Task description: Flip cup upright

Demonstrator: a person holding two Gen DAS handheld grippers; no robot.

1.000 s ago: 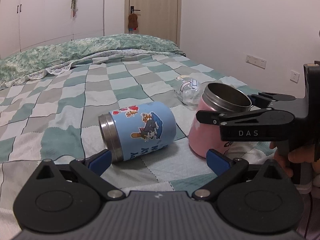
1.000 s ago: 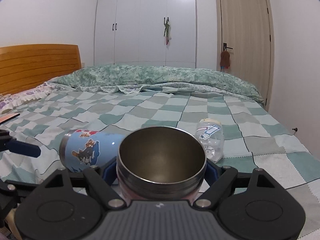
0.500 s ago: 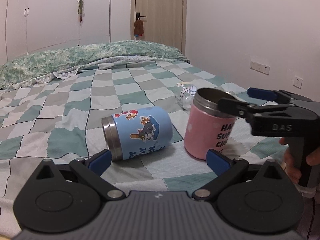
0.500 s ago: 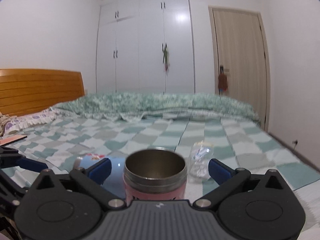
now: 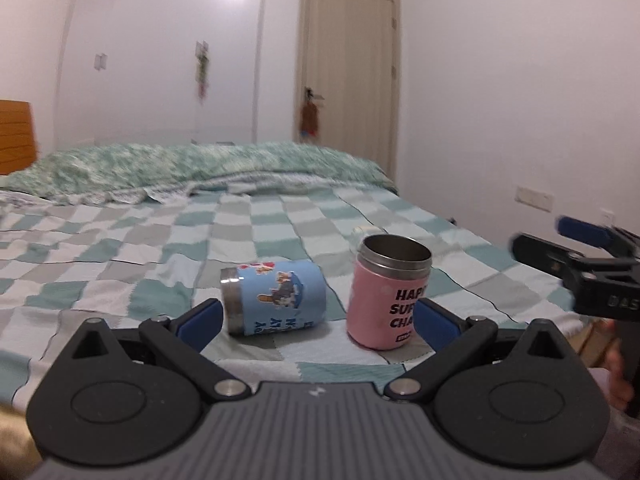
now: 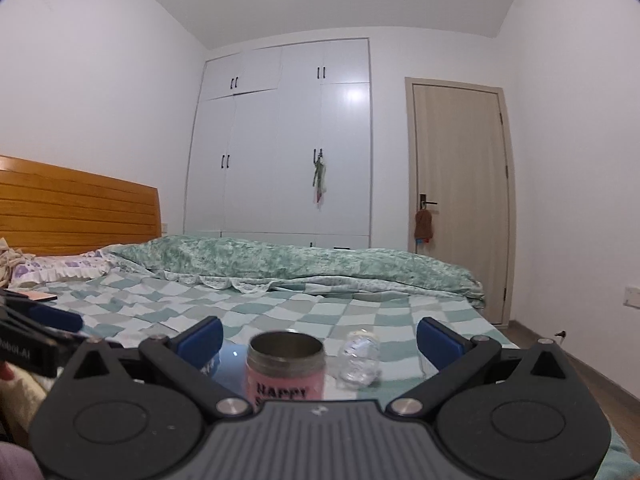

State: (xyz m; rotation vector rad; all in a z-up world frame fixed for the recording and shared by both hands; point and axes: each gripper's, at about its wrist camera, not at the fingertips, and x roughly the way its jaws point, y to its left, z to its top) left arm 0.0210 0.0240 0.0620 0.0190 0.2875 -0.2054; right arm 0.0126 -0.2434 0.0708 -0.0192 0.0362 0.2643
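A pink steel cup stands upright on the checkered bedspread, mouth up. It also shows in the right wrist view. A blue cartoon cup lies on its side to its left, steel rim pointing left. My left gripper is open and empty, back from both cups. My right gripper is open and empty, back from the pink cup. It shows at the right edge of the left wrist view.
A clear plastic bottle lies on the bed behind the pink cup. A folded green quilt lies across the far side. A wooden headboard is at left; wardrobe and door stand beyond.
My right gripper has let go of the pink cup and drawn back to the right, leaving it upright. My left gripper has also drawn back. The blue cup has not moved.
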